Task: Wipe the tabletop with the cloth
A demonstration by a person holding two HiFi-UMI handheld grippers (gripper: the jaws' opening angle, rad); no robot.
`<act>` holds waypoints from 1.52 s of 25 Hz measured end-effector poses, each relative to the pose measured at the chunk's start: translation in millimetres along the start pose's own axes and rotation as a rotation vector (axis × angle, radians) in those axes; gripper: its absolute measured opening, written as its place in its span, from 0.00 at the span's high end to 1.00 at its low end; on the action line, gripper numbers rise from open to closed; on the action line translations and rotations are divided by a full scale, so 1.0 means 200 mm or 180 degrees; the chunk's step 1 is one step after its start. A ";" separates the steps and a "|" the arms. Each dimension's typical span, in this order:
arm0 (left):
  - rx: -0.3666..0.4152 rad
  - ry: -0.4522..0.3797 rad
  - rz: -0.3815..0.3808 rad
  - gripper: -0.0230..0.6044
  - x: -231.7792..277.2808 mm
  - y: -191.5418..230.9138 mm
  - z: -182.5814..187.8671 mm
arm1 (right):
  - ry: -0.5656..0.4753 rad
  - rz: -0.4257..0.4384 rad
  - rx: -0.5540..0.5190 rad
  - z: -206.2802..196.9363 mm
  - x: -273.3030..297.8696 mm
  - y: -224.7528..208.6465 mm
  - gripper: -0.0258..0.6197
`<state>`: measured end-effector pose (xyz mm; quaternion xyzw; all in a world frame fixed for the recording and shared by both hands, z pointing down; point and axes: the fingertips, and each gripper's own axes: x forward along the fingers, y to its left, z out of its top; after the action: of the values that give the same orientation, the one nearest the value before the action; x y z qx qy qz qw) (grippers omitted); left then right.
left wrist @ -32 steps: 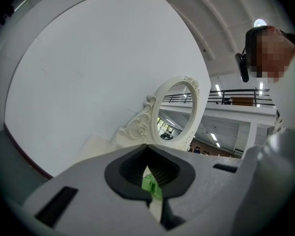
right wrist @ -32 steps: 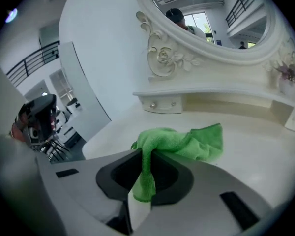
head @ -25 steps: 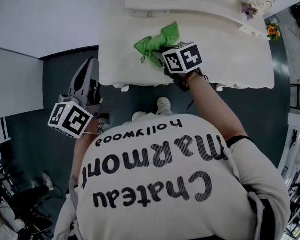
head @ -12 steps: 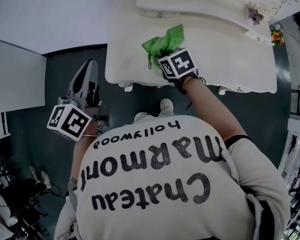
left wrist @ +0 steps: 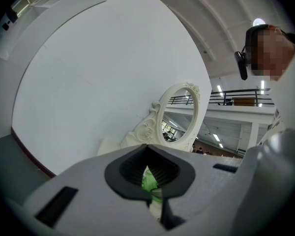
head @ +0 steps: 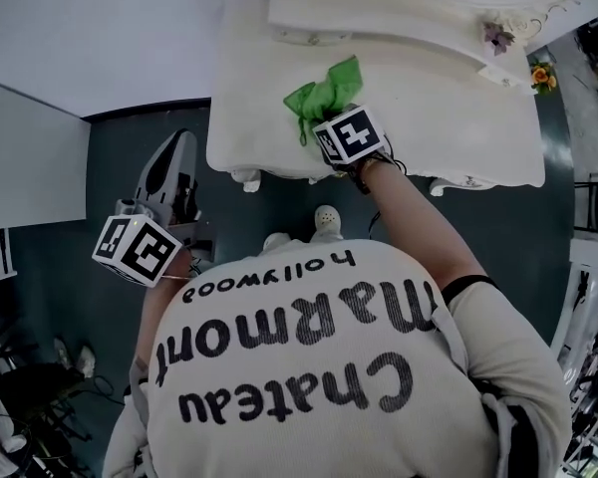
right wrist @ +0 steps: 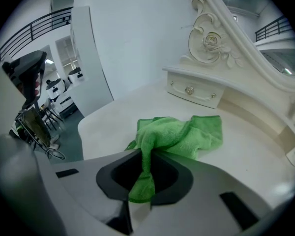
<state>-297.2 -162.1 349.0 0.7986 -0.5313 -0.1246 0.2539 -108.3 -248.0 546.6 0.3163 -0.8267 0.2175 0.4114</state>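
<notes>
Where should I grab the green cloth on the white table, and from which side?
Grip the cloth by its bunched near end, coming from the front edge of the table. That end rises in a fold the jaws can close on, while the rest lies spread toward the drawer. The right gripper holds it there.

A cream-white dressing table (head: 448, 118) with a smooth top has a raised drawer ledge (head: 399, 13) along its back. A crumpled green terry cloth (head: 324, 93) lies on the top in front of the ledge's left part. A small purple flower sprig (head: 496, 37) sits by the ledge's right end.
</notes>
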 end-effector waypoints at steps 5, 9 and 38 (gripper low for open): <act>0.0016 0.0014 -0.0017 0.95 -0.01 -0.04 0.00 | 0.0031 -0.0062 0.0052 -0.05 -0.05 -0.03 0.86; -0.0004 0.0010 -0.0097 0.95 0.03 -0.09 -0.02 | -0.0002 -0.0093 0.0124 -0.07 -0.07 -0.06 0.86; -0.0088 0.0166 -0.0350 0.95 0.27 -0.33 -0.13 | -0.0074 -0.0186 0.0428 -0.29 -0.30 -0.32 0.86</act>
<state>-211.8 -184.0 338.6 0.8259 -0.4782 -0.1248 0.2714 -3.6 -236.8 537.3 0.3698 -0.8053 0.2568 0.3857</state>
